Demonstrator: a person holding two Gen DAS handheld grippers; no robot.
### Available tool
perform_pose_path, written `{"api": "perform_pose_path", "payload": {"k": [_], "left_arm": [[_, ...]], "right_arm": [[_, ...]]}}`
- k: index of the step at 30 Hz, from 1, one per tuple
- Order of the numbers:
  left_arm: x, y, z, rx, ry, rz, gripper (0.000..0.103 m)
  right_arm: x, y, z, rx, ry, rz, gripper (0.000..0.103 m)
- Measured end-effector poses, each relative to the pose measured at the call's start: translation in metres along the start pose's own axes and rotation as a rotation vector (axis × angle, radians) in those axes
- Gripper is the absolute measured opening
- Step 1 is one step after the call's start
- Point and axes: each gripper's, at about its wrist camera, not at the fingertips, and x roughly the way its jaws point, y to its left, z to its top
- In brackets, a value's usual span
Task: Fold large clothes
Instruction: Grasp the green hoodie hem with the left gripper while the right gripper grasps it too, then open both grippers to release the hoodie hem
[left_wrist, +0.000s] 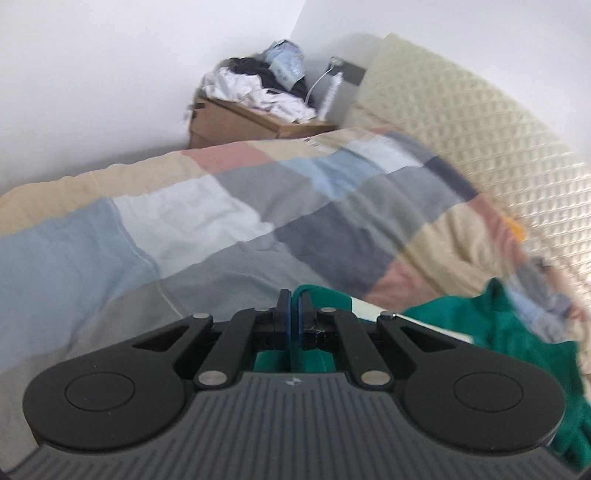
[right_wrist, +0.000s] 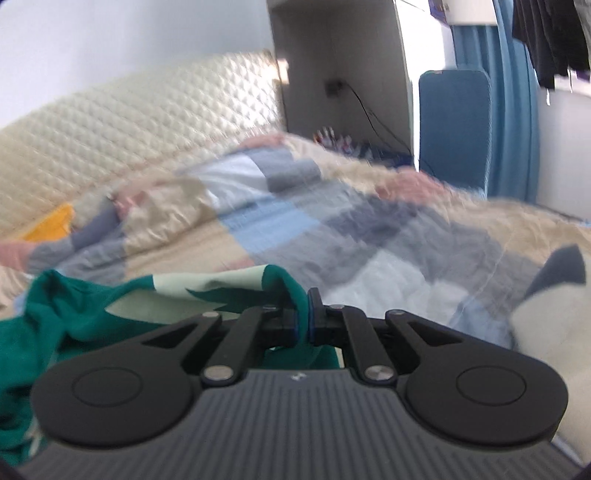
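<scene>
A green garment (left_wrist: 517, 332) with pale green patches hangs between the two grippers above a bed. In the left wrist view my left gripper (left_wrist: 294, 306) is shut on an edge of this green garment, which runs off to the right. In the right wrist view my right gripper (right_wrist: 303, 314) is shut on another edge of the green garment (right_wrist: 92, 310), and the cloth trails away to the left. Both views are blurred by motion.
A patchwork quilt (left_wrist: 184, 214) covers the bed (right_wrist: 406, 229) below. A cream quilted headboard (left_wrist: 461, 129) stands behind. A wooden nightstand (left_wrist: 236, 122) piled with clothes sits in the corner. A blue chair (right_wrist: 454, 125) and blue curtain (right_wrist: 517, 92) stand at the right.
</scene>
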Motion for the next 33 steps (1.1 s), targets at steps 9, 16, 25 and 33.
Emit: {"api": "perform_pose_path", "payload": {"k": [9, 16, 25, 33], "left_arm": [[0.043, 0.013, -0.021, 0.058, 0.063, 0.069, 0.004], [0.037, -0.002, -0.027, 0.089, 0.066, 0.077, 0.017], [-0.028, -0.021, -0.024, 0.084, -0.001, -0.086, 0.061], [-0.068, -0.075, -0.06, 0.199, 0.063, -0.322, 0.061]], "right_arm": [[0.054, -0.016, -0.026, -0.016, 0.125, -0.076, 0.008], [0.059, -0.025, -0.032, 0.045, 0.153, -0.042, 0.01], [0.005, -0.006, -0.009, -0.03, -0.017, 0.09, 0.057], [-0.057, 0.058, -0.007, -0.167, -0.09, 0.338, 0.057]]}}
